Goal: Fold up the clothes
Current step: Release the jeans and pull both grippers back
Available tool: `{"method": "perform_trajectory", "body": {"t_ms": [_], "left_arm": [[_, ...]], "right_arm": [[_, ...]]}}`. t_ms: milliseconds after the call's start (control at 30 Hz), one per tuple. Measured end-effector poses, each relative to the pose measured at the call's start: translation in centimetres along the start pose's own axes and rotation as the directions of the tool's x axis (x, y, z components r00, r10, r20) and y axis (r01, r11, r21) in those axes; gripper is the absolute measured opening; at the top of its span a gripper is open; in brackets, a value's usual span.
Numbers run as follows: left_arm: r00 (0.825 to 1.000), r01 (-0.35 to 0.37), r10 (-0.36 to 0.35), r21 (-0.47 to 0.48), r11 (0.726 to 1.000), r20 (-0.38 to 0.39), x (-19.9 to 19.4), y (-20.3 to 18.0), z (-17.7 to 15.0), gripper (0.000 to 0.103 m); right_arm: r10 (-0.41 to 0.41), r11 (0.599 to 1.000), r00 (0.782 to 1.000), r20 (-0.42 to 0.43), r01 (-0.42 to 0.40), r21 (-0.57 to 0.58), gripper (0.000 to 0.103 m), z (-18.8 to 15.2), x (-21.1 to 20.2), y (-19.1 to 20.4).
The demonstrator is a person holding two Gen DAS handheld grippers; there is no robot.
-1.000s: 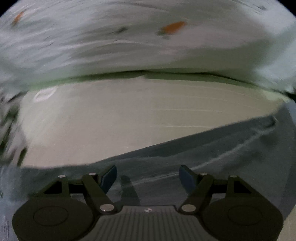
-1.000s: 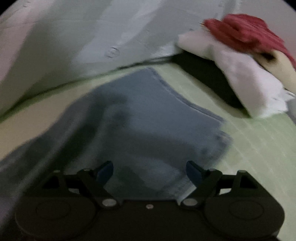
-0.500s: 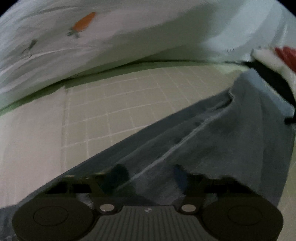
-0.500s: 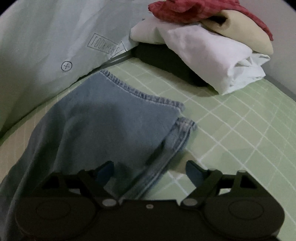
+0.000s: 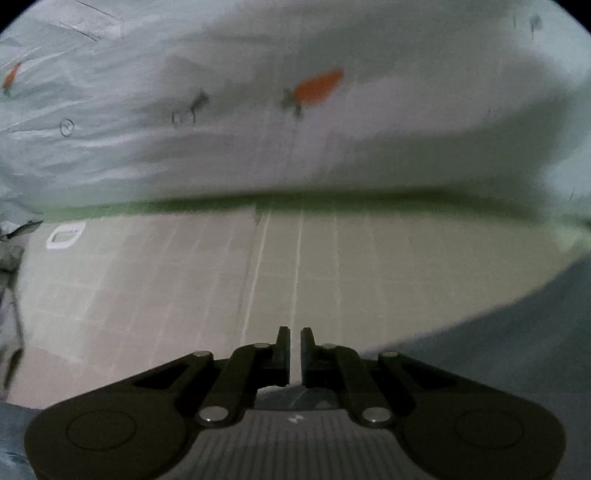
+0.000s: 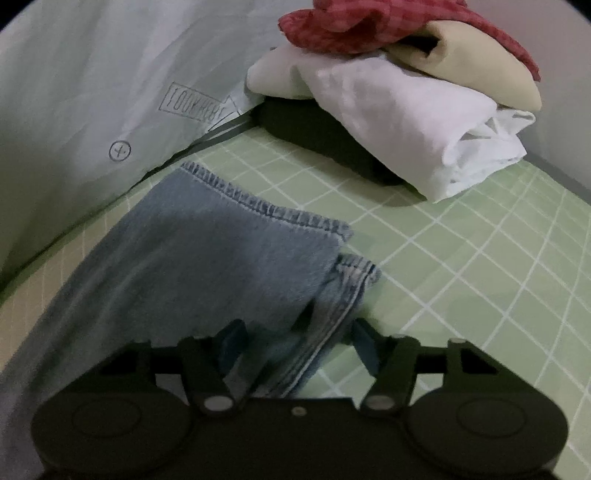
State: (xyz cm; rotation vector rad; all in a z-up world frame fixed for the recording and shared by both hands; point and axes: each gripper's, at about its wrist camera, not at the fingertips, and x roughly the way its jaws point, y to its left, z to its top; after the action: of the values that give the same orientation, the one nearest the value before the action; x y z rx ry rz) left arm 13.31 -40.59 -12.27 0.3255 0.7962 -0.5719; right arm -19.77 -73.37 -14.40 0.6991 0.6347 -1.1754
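Looking through the right wrist camera, I see one pair of light blue jeans [image 6: 207, 266] lying on the checked sheet [image 6: 461, 266], faded denim with a stitched, slightly frayed hem. One leg lies flat over the other, whose hem peeks out just beside it on the green part of the sheet. The hem end points toward the far corner, where a stack of four folded clothes rests: a dark garment [image 6: 325, 136] at the bottom, a white one [image 6: 399, 122] above, then a beige one [image 6: 487, 74] and a red one [image 6: 354, 26] on top.

My right gripper [image 6: 295, 341] is closing, its fingers standing apart with the side seam of the jeans between them; I cannot tell whether the pads press the cloth yet.

My left gripper [image 5: 291, 354] is closing to a thin slit, with nothing visibly between the fingers, over the beige part of the sheet. Denim shows at that view's right edge. A pale duvet [image 5: 258, 110] printed with carrots, two visible, lies along the sheet's far edge.
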Motion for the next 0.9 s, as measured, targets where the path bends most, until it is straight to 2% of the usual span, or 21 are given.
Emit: {"method": "perform_trajectory", "body": {"t_ms": [33, 67, 133, 167, 200, 233, 367, 467, 533, 600, 633, 700, 733, 767, 900], "left_arm": [[1.0, 0.018, -0.018, -0.018, 1.0, -0.006, -0.3, 0.2, -0.3, 0.018], [0.999, 0.036, -0.036, -0.04, 0.999, -0.008, -0.7, 0.4, -0.7, 0.027], [0.999, 0.049, -0.05, -0.056, 0.997, -0.013, -1.5, 0.5, -1.5, 0.032], [0.999, 0.05, -0.051, -0.053, 0.997, -0.016, -1.8, 0.4, -1.9, 0.033], [0.998, 0.049, -0.05, -0.051, 0.997, -0.023, -2.0, 0.3, -2.3, 0.034], [0.998, 0.047, -0.048, -0.049, 0.998, -0.031, -2.2, 0.3, -2.6, 0.035], [0.997, 0.033, -0.036, -0.05, 0.998, -0.07, -2.4, 0.8, -3.8, 0.035], [0.996, 0.003, -0.006, -0.033, 0.999, -0.085, -3.2, 1.5, -4.3, 0.035], [0.996, -0.011, 0.009, -0.023, 1.0, -0.092, -4.1, 1.9, -4.9, 0.036], [0.994, -0.018, 0.015, -0.029, 0.999, -0.109, -4.8, 2.5, -5.6, 0.047], [0.993, -0.022, 0.018, -0.032, 0.999, -0.118, -5.2, 2.8, -6.0, 0.048], [0.988, -0.029, 0.021, -0.051, 0.998, -0.151, -5.7, 3.3, -7.0, 0.048], [0.986, -0.032, 0.021, -0.063, 0.997, -0.168, -5.9, 3.5, -7.5, 0.048], [0.983, -0.034, 0.019, -0.076, 0.997, -0.18, -6.1, 3.7, -8.0, 0.049], [0.98, -0.04, 0.017, -0.111, 0.993, -0.197, -6.9, 4.1, -9.6, 0.053]], "right_arm": [[0.004, 1.0, 1.0, 0.002, -0.004, 0.012, 0.073, 0.1, 0.1, -0.1], [0.004, 1.0, 1.0, 0.005, -0.004, 0.02, 0.074, 0.3, 0.2, -0.1], [0.006, 0.999, 1.0, 0.012, -0.006, 0.034, 0.072, 0.6, 0.5, -0.2], [0.009, 1.0, 1.0, 0.019, -0.01, 0.029, 0.062, 0.7, 0.7, -0.2], [0.013, 1.0, 1.0, 0.026, -0.014, 0.023, 0.047, 0.9, 0.8, -0.1], [0.02, 1.0, 0.999, 0.031, -0.02, 0.008, 0.012, 0.9, 0.8, -0.1], [0.01, 0.999, 0.997, 0.076, -0.007, -0.039, 0.006, 1.4, -1.3, -0.9], [-0.047, 0.998, 0.993, 0.104, 0.05, -0.026, 0.005, 1.1, -3.8, -3.1], [-0.118, 0.992, 0.99, 0.071, 0.121, -0.04, 0.005, 0.0, -3.9, -4.8], [-0.162, 0.986, 0.986, 0.034, 0.163, -0.034, 0.007, -1.0, -3.7, -6.4], [-0.173, 0.985, 0.985, 0.018, 0.174, -0.022, 0.01, -1.5, -3.6, -7.2], [-0.189, 0.982, 0.982, 0.029, 0.189, 0.005, 0.03, -1.7, -4.4, -7.9], [-0.206, 0.978, 0.977, 0.046, 0.207, 0.004, 0.046, -1.6, -4.8, -8.0], [-0.203, 0.979, 0.977, 0.069, 0.204, -0.002, 0.051, -1.6, -5.1, -8.1], [-0.16, 0.987, 0.979, 0.125, 0.162, -0.004, 0.05, -1.0, -5.9, -8.5]]}}
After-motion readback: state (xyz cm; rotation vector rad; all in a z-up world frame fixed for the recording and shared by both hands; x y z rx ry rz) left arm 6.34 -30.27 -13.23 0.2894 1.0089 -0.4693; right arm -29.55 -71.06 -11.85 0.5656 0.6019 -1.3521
